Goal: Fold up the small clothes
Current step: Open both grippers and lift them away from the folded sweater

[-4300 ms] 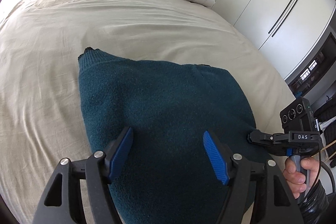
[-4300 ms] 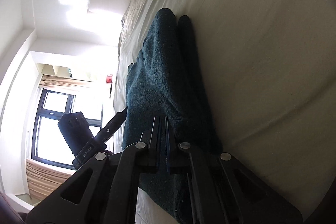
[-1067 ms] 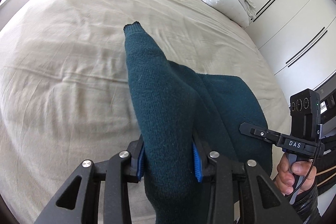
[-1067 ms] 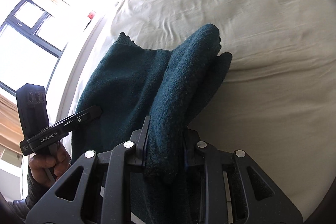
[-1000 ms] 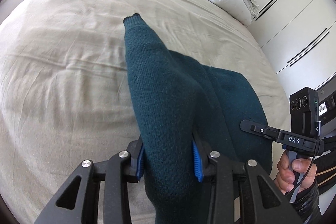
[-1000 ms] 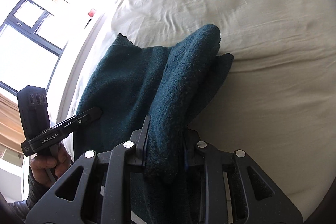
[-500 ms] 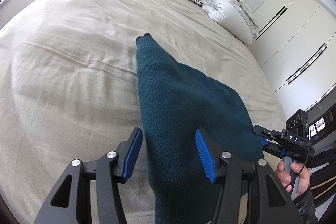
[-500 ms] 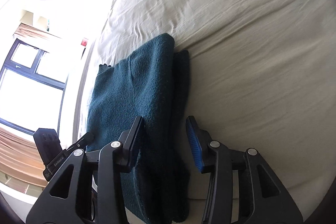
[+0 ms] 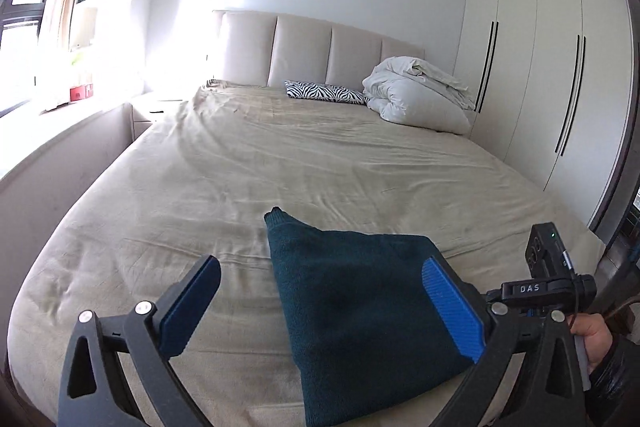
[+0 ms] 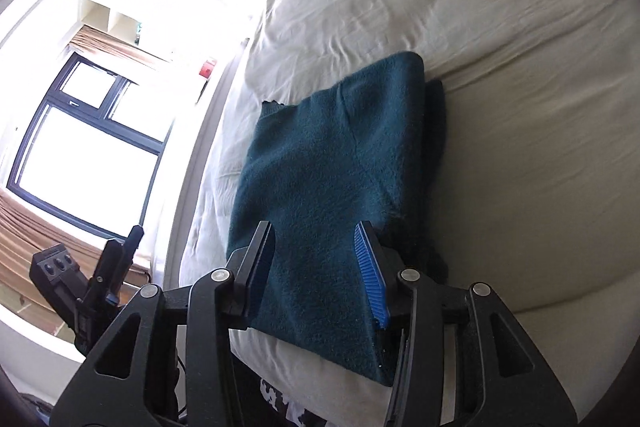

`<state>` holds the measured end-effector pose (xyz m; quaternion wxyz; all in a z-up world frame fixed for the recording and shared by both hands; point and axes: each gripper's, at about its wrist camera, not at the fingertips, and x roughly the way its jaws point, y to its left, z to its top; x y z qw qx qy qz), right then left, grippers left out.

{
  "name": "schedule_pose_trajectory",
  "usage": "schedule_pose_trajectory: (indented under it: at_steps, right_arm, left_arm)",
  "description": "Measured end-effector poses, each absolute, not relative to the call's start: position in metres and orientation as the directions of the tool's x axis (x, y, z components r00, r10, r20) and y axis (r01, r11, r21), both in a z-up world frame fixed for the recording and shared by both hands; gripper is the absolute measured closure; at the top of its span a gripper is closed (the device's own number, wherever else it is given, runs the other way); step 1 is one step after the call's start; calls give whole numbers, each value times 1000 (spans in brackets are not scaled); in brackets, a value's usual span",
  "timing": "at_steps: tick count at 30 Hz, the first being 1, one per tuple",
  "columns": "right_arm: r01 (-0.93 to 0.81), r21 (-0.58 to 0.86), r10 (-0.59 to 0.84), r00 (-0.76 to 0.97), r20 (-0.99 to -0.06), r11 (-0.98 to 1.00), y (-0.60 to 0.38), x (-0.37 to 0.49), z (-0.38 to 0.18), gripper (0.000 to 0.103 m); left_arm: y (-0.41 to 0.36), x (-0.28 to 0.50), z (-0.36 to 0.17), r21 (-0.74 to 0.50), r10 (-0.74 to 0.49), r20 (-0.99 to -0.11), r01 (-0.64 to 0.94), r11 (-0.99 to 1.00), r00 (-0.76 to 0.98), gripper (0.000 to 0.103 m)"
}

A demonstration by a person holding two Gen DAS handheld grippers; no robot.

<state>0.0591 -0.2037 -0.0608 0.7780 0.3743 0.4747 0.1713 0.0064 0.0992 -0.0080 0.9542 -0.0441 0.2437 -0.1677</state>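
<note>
A dark teal knitted sweater [image 9: 360,311] lies folded flat near the foot edge of the beige bed [image 9: 280,163]. It also shows in the right wrist view [image 10: 332,163], with a folded layer along its right side. My left gripper [image 9: 320,303] is open and empty, held above the sweater's near end. My right gripper [image 10: 316,263] is open and empty, just above the sweater's near edge. The right gripper also shows in the left wrist view [image 9: 548,287], beside the sweater's right end.
A zebra-print pillow [image 9: 326,91] and a bundled white duvet [image 9: 416,95] lie at the padded headboard [image 9: 320,51]. White wardrobe doors [image 9: 552,87] stand along the right. A window ledge [image 9: 52,131] runs along the left side of the bed.
Both grippers have let go of the sweater and opened wide. The sweater now lies flat, folded over. Both grippers have pulled back and tilted up from it.
</note>
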Motion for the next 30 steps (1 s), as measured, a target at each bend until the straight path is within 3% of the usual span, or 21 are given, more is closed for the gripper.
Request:
schedule_pose_trajectory:
  at_steps: [2, 4, 7, 8, 10, 13, 14, 16, 18, 20, 22, 24, 30]
  right_arm:
    - [98, 778, 640, 511, -574, 620, -213, 50, -75, 71]
    - [88, 775, 633, 522, -571, 626, -217, 39, -71, 71]
    - [79, 708, 561, 551, -617, 701, -221, 22, -53, 68]
    - [92, 672, 512, 575, -639, 735, -224, 16, -45, 61]
    - [92, 598, 420, 628, -656, 796, -227, 6, -24, 61]
    - [75, 438, 249, 732, -634, 896, -217, -9, 18, 60]
    - [71, 380, 193, 767, -612, 922, -210, -15, 32, 55]
    - [80, 284, 92, 834, -544, 955, -196, -26, 57, 40]
    - [103, 226, 14, 887, -462, 969, -184, -37, 76, 11]
    - [158, 169, -80, 916, -394, 973, -173, -43, 91, 0]
    - [180, 123, -124, 922, -368, 976, -164, -45, 102, 0]
    - [151, 105, -97, 912, -399, 983, -155, -47, 108, 0]
    - [125, 113, -24, 767, -641, 986, -127, -27, 77, 0]
  left_arm:
    - [101, -4, 0, -147, -313, -415, 276, 950, 855, 0]
    - [102, -13, 10, -90, -249, -363, 233, 968, 898, 0]
    - [97, -22, 26, 21, -116, -297, 128, 992, 948, 0]
    - [96, -25, 29, 50, -78, -279, 95, 994, 957, 0]
    - [94, -31, 33, 85, -14, -260, 37, 996, 965, 0]
    - [91, -28, 29, 130, 39, -354, 8, 991, 934, 0]
    - [92, -26, 26, 127, 26, -376, 24, 992, 926, 0]
    - [94, -24, 23, 113, 29, -398, 18, 993, 917, 0]
    - [95, -19, 17, 80, 9, -457, 31, 996, 889, 0]
    - [97, -15, 6, 9, -47, -528, 61, 998, 848, 0]
    - [96, -8, -8, -24, -57, -596, 54, 998, 801, 0]
    - [92, -3, -24, -30, -57, -650, 49, 998, 758, 0]
    - [84, 0, -50, -42, -81, -723, 74, 996, 686, 0]
